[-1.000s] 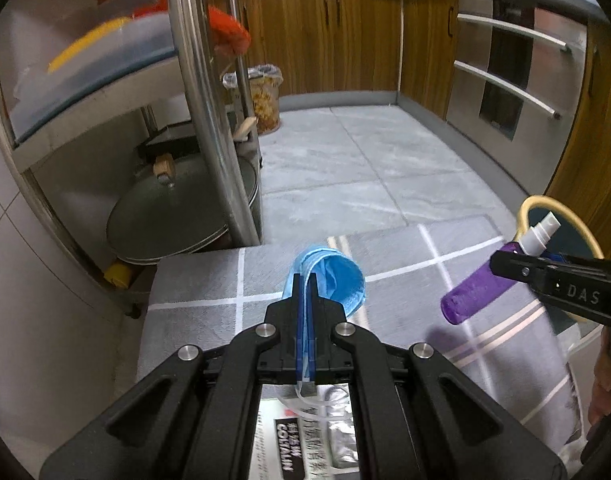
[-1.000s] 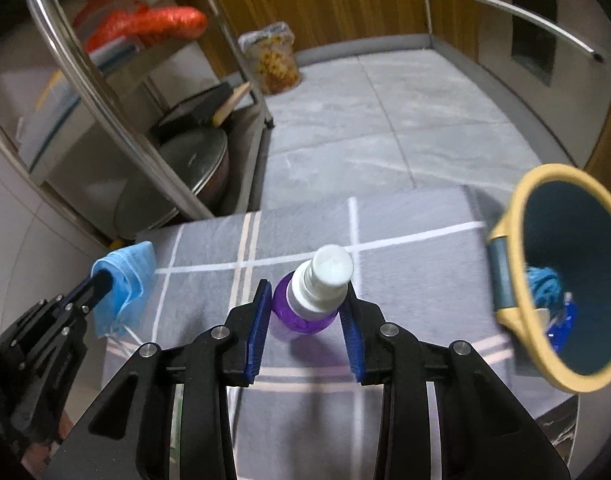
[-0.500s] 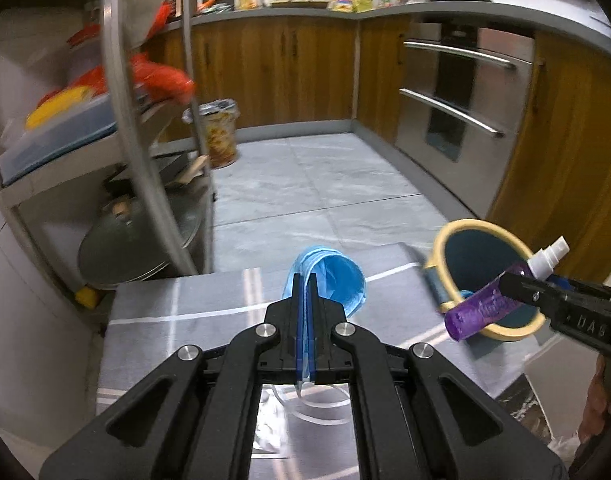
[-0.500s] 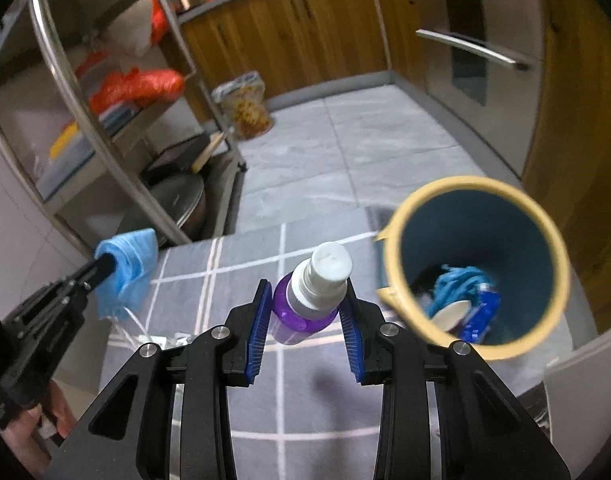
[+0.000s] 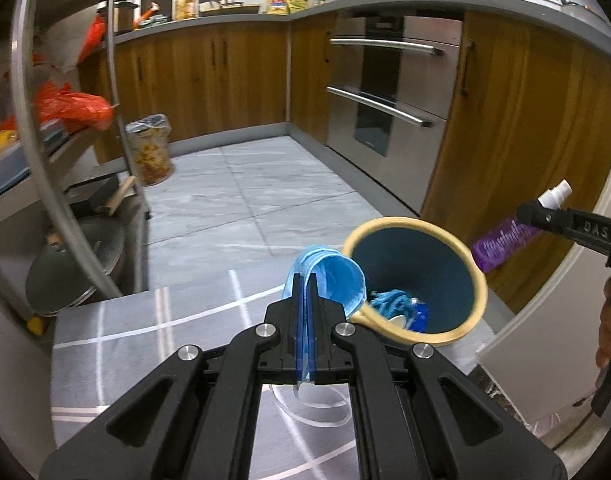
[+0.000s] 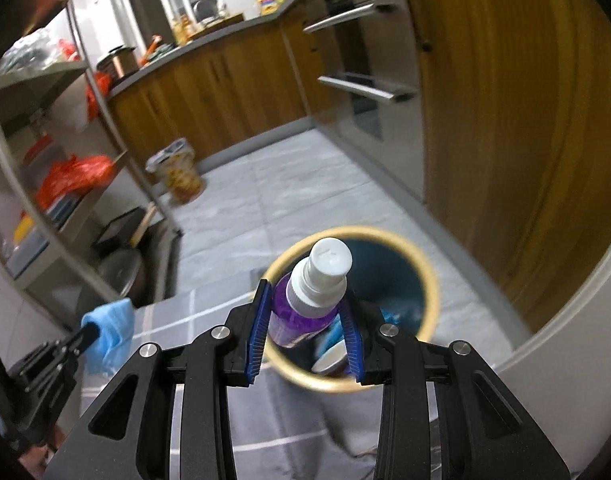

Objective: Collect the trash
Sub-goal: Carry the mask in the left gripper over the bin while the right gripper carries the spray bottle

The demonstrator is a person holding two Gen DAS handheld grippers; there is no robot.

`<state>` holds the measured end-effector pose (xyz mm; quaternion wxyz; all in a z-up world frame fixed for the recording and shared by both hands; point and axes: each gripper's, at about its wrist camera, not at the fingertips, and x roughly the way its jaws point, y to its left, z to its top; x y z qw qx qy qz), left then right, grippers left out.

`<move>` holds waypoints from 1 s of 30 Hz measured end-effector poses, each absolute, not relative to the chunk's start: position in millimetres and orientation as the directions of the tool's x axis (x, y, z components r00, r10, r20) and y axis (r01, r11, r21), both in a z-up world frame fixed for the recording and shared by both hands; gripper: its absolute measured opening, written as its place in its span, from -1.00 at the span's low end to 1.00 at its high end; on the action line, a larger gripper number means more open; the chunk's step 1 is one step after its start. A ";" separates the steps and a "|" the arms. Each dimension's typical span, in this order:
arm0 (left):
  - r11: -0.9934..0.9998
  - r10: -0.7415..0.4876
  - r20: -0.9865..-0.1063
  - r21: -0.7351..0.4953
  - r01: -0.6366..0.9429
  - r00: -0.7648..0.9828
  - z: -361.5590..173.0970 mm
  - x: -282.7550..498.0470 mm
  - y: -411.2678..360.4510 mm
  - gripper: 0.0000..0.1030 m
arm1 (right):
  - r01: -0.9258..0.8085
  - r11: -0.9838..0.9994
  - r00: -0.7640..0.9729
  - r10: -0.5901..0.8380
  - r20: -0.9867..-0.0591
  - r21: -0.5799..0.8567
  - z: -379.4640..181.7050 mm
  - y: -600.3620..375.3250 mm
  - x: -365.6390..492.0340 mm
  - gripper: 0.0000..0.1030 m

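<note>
The left tool (image 5: 305, 280) is black, built from flat angular link arms with triangular cut-outs. Round silver screw heads sit at the joints, four across the front. Its two fingers are narrow and black, with blue pads on the inner faces.

The right tool (image 6: 305, 308) has the same black frame and silver screws. Its pads (image 6: 257, 336) are bright blue with fine ribs. In the left wrist view its side bears the white letters "DAS". A bare hand (image 5: 609, 328) grips its black handle; no sleeve is visible.
</note>
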<state>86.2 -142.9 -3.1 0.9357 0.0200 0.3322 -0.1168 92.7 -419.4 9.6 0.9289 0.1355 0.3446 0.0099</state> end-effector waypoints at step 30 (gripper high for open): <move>0.872 -0.368 -0.711 -0.040 0.487 0.600 -78.7 169.0 -276.6 -0.98 | 0.202 0.960 0.558 0.050 -0.828 0.194 -76.0 -465.6 192.0 -0.31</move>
